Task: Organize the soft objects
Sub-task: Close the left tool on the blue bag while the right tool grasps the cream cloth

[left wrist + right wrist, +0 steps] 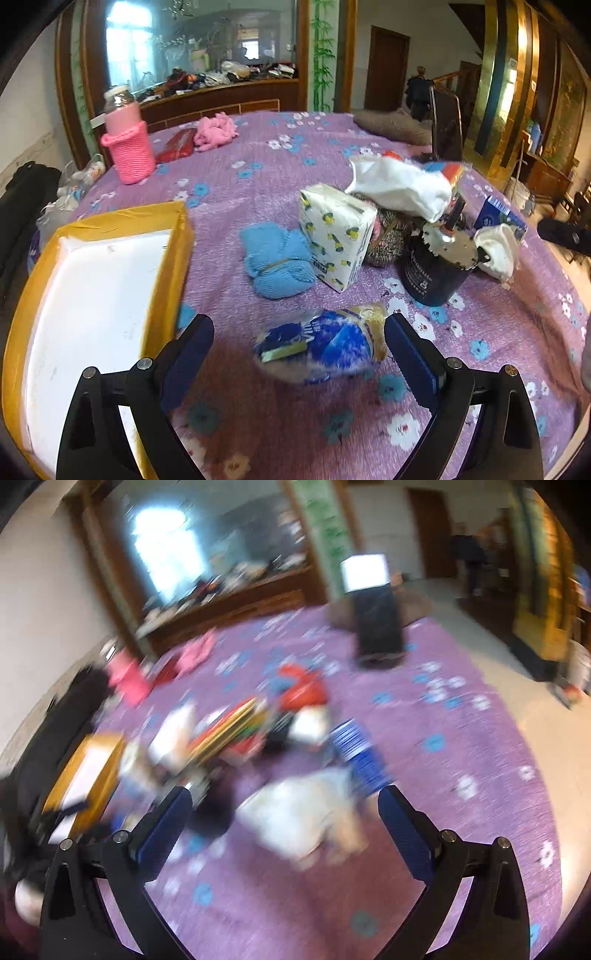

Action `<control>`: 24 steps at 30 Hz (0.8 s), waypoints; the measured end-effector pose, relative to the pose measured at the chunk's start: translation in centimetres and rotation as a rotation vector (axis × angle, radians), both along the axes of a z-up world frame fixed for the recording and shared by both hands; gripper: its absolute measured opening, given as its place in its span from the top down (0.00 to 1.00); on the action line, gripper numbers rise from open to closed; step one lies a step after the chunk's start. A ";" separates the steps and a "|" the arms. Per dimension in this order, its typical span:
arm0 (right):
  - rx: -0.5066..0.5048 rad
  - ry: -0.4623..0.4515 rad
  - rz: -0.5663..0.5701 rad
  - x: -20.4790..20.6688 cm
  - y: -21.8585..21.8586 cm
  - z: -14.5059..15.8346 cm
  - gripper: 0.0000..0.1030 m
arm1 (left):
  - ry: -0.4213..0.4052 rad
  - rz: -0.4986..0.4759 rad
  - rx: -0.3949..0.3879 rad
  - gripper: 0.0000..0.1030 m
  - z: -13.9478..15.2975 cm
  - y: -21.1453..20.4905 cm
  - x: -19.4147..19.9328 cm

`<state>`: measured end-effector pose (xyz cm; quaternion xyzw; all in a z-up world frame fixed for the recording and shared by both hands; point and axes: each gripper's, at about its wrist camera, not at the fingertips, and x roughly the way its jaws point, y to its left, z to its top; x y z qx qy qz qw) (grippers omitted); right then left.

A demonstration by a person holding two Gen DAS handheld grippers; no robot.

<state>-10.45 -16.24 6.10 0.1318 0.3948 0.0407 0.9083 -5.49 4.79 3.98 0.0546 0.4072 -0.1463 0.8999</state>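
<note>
nearest us, our left gripper [299, 328] stands with its blue-padded jaws spread wide, and between them, touching neither pad, lies a soft blue-and-white plastic packet [325, 341] with a gold end; the print on it is too blurred to read. it rests on the purple fleecy blanket with blue and white flowers [258, 184]. just left of the gripper sits a shallow box with yellow taped walls and a white floor [177, 236], its near corner close to the left finger. beyond the packet we see a bundle of light blue knitted cloth tied with a band [275, 260], and touching it a white tissue pack printed with small lemons [338, 240], its lettering unreadable. a dark round tin with small white print [432, 277] stands right of it, under a crumpled white cloth [402, 188]. far left, a glass bottle in a pink knitted sleeve [127, 144] stands upright, well apart from the pile, with open blanket between.

our right gripper [284, 797] also stands wide apart, holding nothing; its view is smeared. a pale soft bundle [306, 816] lies between and beyond the fingers, beside a blue striped box [356, 751]. the blanket to the right is open up to its edge.
</note>
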 end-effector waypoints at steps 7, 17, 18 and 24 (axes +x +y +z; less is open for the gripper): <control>-0.058 0.120 0.013 2.3 2.4 -2.9 0.02 | 0.072 -0.002 -0.033 0.08 -2.0 -0.1 1.8; -0.076 0.208 -0.093 4.5 2.4 -5.9 0.27 | 0.161 -0.033 -0.227 0.41 -2.5 1.9 3.0; -0.082 0.208 -0.104 4.5 2.3 -5.8 0.33 | 0.144 -0.030 -0.201 0.45 -2.3 1.8 2.7; -0.021 0.177 -0.132 2.7 1.2 -4.5 0.76 | 0.066 -0.074 -0.175 0.53 -0.6 1.5 0.3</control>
